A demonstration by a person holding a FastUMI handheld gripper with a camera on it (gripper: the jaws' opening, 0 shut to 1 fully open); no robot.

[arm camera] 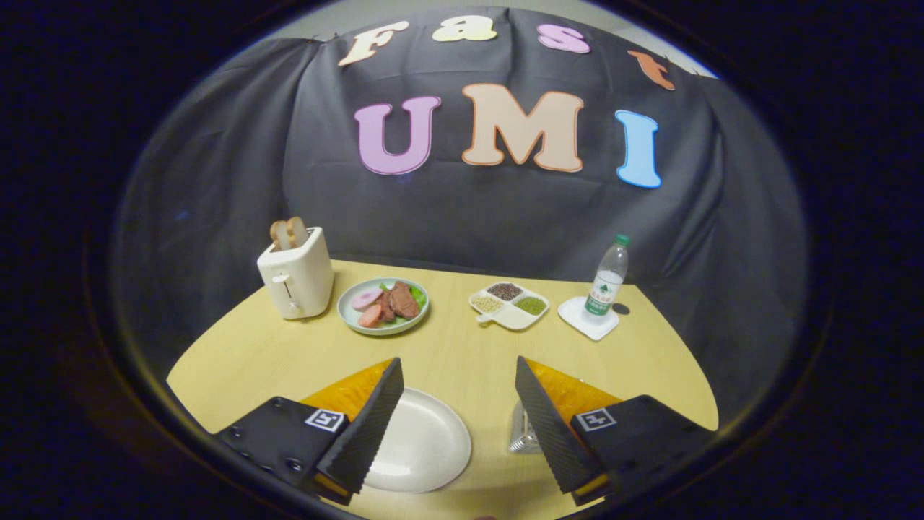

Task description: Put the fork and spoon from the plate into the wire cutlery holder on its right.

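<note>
White plate (426,448), bare where visible, sits between wide-open, empty fingers (458,426), wire cutlery holder (521,433) just right, suggesting cutlery already moved.

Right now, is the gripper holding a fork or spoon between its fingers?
No. The gripper is open, its fingers spread apart over the white plate and bare table, with nothing held between them.

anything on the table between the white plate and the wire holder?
Gripper view: between the white plate and the wire cutlery holder lies bare tabletop. The open gripper hangs above, its fingers straddling that gap.
</note>
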